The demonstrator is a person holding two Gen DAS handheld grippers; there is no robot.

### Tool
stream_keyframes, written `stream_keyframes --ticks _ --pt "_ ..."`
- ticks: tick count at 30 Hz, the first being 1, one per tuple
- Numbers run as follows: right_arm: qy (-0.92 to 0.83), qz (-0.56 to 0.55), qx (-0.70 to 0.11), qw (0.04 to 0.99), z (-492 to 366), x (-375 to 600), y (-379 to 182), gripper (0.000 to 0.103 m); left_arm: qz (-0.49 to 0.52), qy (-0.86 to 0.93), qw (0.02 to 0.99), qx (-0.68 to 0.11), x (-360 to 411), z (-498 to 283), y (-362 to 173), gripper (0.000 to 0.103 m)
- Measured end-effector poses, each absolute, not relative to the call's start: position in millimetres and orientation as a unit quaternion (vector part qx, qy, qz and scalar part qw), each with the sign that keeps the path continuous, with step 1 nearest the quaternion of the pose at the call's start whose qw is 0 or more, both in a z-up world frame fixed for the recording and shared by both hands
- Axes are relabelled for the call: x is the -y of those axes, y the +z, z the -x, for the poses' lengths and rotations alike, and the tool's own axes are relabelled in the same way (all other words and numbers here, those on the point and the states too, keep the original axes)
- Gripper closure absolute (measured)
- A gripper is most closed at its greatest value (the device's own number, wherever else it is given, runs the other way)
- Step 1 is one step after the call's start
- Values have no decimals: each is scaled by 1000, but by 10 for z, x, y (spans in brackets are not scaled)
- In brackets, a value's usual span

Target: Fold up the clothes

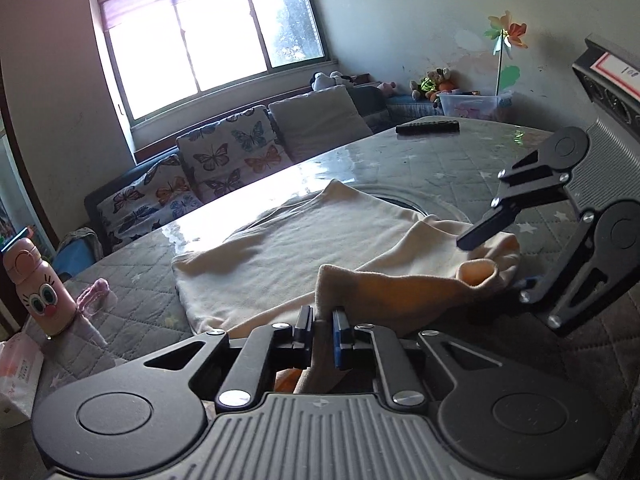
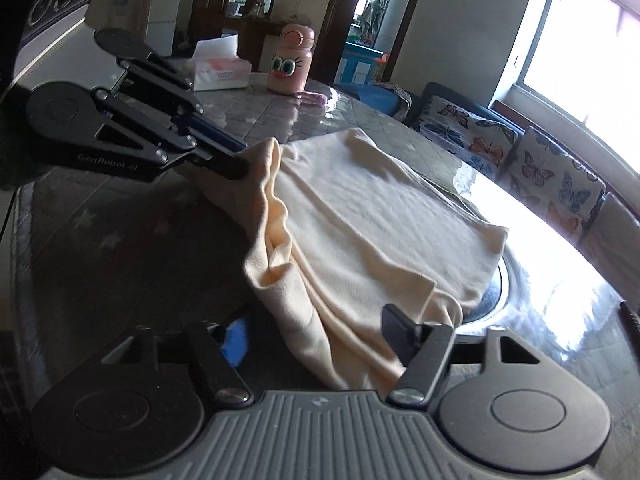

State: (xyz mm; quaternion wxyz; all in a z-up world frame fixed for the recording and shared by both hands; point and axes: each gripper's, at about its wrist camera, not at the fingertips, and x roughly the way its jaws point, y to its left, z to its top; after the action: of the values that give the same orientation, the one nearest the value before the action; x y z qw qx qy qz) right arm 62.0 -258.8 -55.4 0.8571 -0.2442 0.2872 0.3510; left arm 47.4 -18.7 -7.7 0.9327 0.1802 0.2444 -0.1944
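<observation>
Cream garment (image 1: 304, 240), soft napped knit, lay flat on quilted grey star-print table cover (image 1: 132, 300), near edge lifted into rumpled fold. Left gripper (image 1: 321, 322), black metal linkage with blue pads, was pinched narrow on that fold. Right gripper (image 2: 316, 336) stood wide, cloth draped between its fingers; grip could not be told. Beyond garment: flat black remote (image 1: 427, 126). Left of garment: rounded pink cartoon-faced bottle (image 1: 38, 288).
</observation>
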Motion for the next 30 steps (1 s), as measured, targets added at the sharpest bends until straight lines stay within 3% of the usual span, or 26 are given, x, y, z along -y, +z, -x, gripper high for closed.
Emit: stream_keyframes --ticks 3,6,12,19,20,22,23,30 --pt "354 214 -311 856 -772 2591 -560 78 -178 -196 931 -250 158 -487 -93 89" --pt "354 182 -328 857 -877 2628 -536 87 -182 -197 930 -250 119 -406 -107 87" --pt "348 128 -338 865 -989 2692 -430 90 -224 -190 925 -241 104 -200 -196 67" --pt "337 105 -331 875 -967 2702 -378 91 -273 -177 914 -241 101 -213 -372 67" --pt "336 103 -330 876 -955 2705 -375 91 -276 -177 913 -241 99 -215 -385 68" --pt "335 100 -326 878 -930 2709 -368 92 -281 -177 912 -241 97 -204 -398 88" --pt "334 99 -324 879 -918 2711 -365 92 -278 -178 912 -242 87 -196 -394 93" --pt "341 101 -308 882 -718 2738 -254 93 -237 -190 924 -232 -16 76 -116 97"
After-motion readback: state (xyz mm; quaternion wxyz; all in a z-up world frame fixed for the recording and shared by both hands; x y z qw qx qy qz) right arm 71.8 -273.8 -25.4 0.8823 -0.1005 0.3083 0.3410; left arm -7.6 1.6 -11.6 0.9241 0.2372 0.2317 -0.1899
